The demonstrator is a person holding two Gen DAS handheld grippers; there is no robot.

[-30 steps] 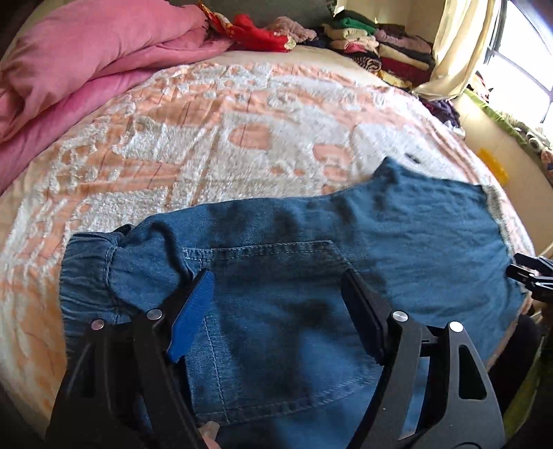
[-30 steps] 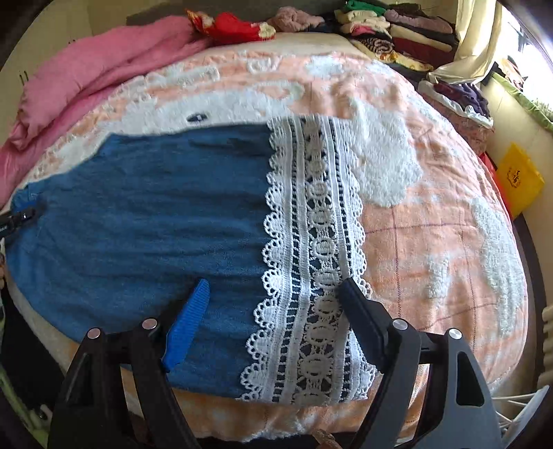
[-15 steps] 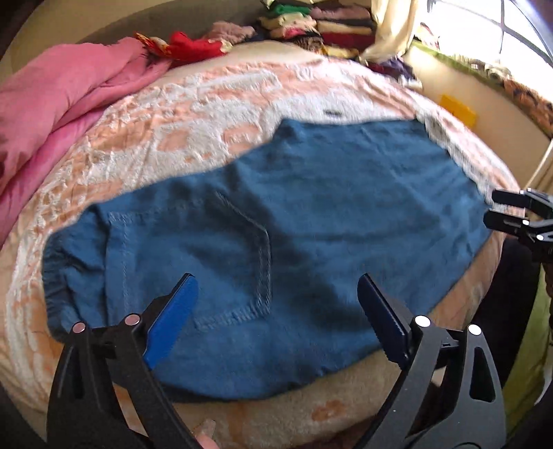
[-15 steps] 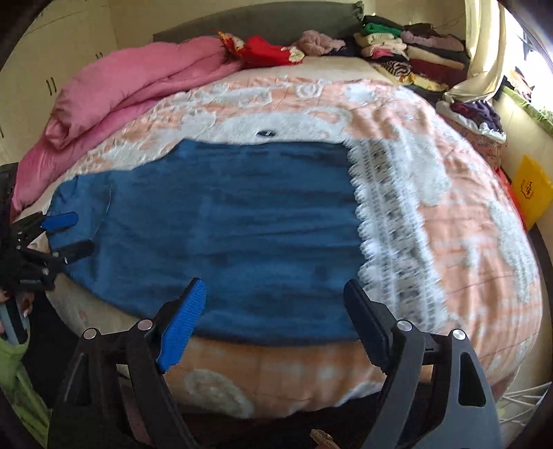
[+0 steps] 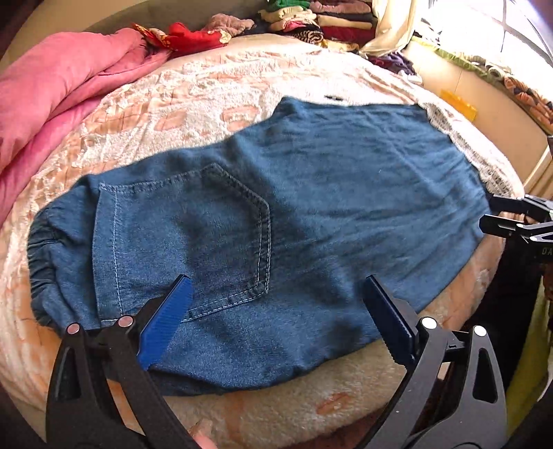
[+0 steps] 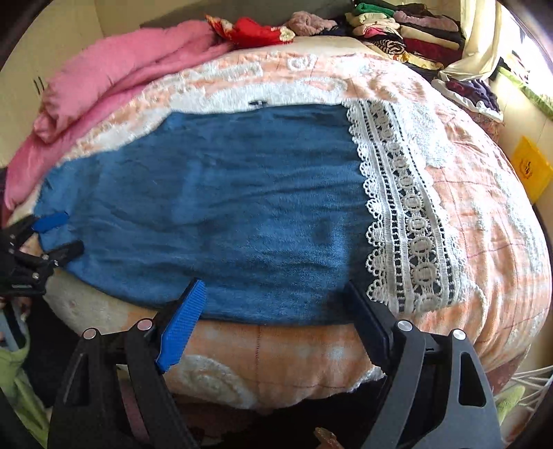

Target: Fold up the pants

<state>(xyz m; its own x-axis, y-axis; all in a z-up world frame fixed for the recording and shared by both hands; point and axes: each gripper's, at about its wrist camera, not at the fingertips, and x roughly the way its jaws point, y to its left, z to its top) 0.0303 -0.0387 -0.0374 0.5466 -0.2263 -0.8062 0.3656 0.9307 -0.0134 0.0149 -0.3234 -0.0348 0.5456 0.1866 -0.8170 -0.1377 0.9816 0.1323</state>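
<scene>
Lying flat across the peach-and-white bedspread (image 5: 214,93), the denim pants (image 5: 283,214) stretch from an elastic waistband (image 5: 41,262) on one side to a white lace hem (image 6: 404,221) on the other, the back pocket (image 5: 193,241) facing up. The left gripper (image 5: 276,304) hangs just over the pocket end near the bed's front edge, its tongs spread wide apart and holding nothing. The right gripper (image 6: 276,307) hovers at the lower edge of the leg, just beside the lace, its tongs likewise apart and empty (each one shows at the margin of the other's view). A pink quilt (image 6: 121,79) is bunched along the far side, and folded clothes (image 6: 408,31) are stacked in the corner beyond.
</scene>
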